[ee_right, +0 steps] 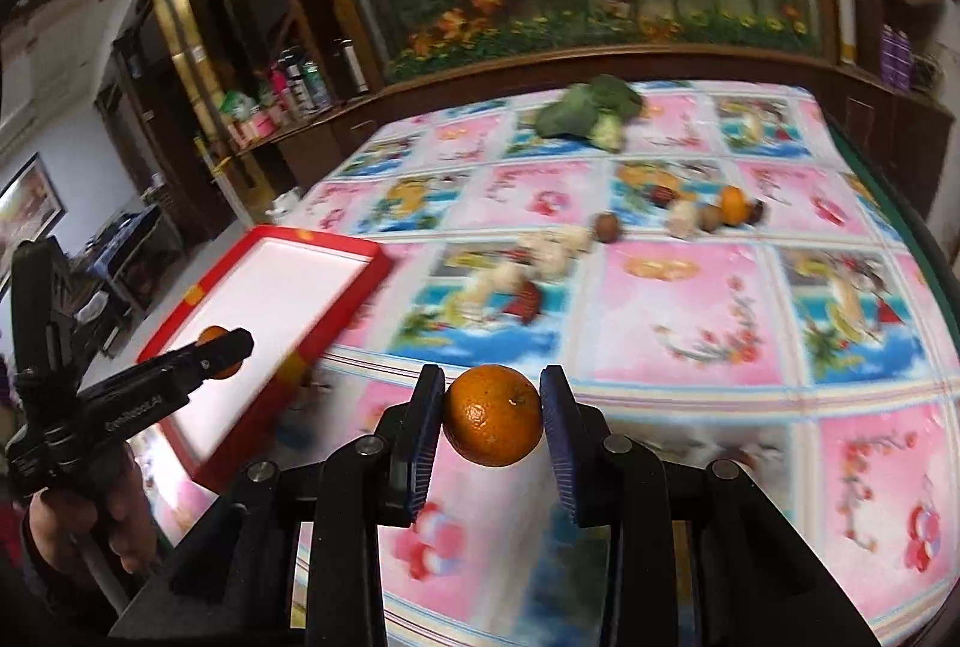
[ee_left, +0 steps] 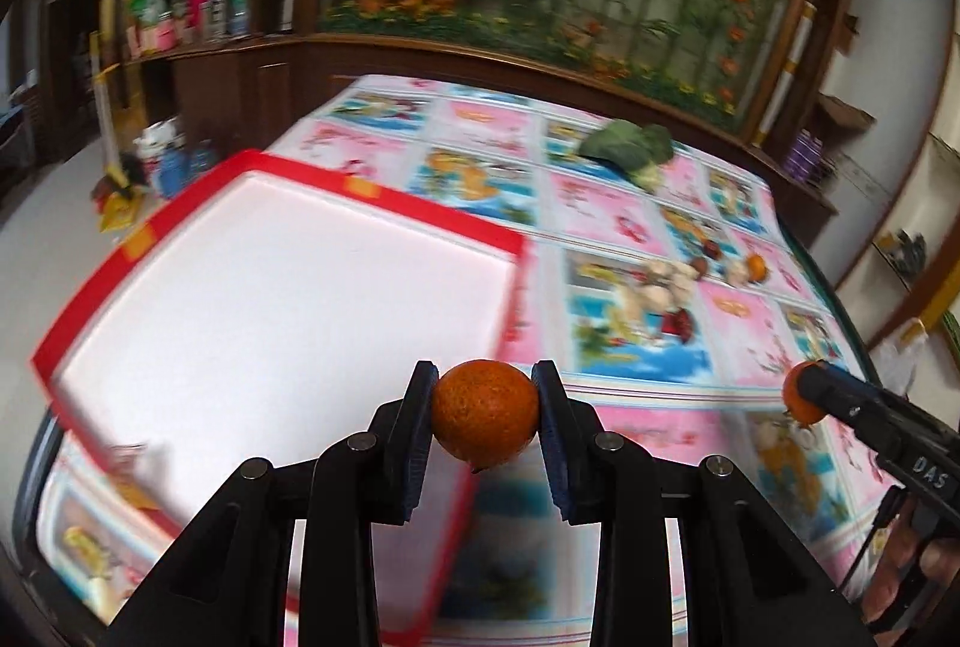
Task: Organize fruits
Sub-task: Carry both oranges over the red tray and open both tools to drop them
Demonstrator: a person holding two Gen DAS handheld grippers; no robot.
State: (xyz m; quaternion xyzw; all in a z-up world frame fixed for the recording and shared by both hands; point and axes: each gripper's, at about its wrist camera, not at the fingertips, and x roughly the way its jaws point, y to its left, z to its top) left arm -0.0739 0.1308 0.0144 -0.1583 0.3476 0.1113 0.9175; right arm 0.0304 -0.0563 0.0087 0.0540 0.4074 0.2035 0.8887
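My left gripper [ee_left: 485, 410] is shut on a small orange [ee_left: 485, 414], held in the air over the near right edge of a red-rimmed white tray [ee_left: 270, 299]. My right gripper [ee_right: 493, 414] is shut on a second orange [ee_right: 493, 416] above the patterned tablecloth [ee_right: 690, 299], to the right of the tray [ee_right: 264, 311]. Each wrist view catches the other gripper from the side with its orange: the right gripper [ee_left: 807, 398] at the right edge, the left gripper [ee_right: 219, 344] over the tray. The tray's white floor shows nothing lying in it.
A broccoli head [ee_right: 591, 110] lies at the far side of the table. A third orange [ee_right: 732, 204], small brown and red fruits [ee_right: 607, 227] and pale lumps [ee_right: 552, 251] are scattered mid-table. A hand [ee_right: 90, 521] holds the left tool. Wooden cabinets and a flower mural stand behind.
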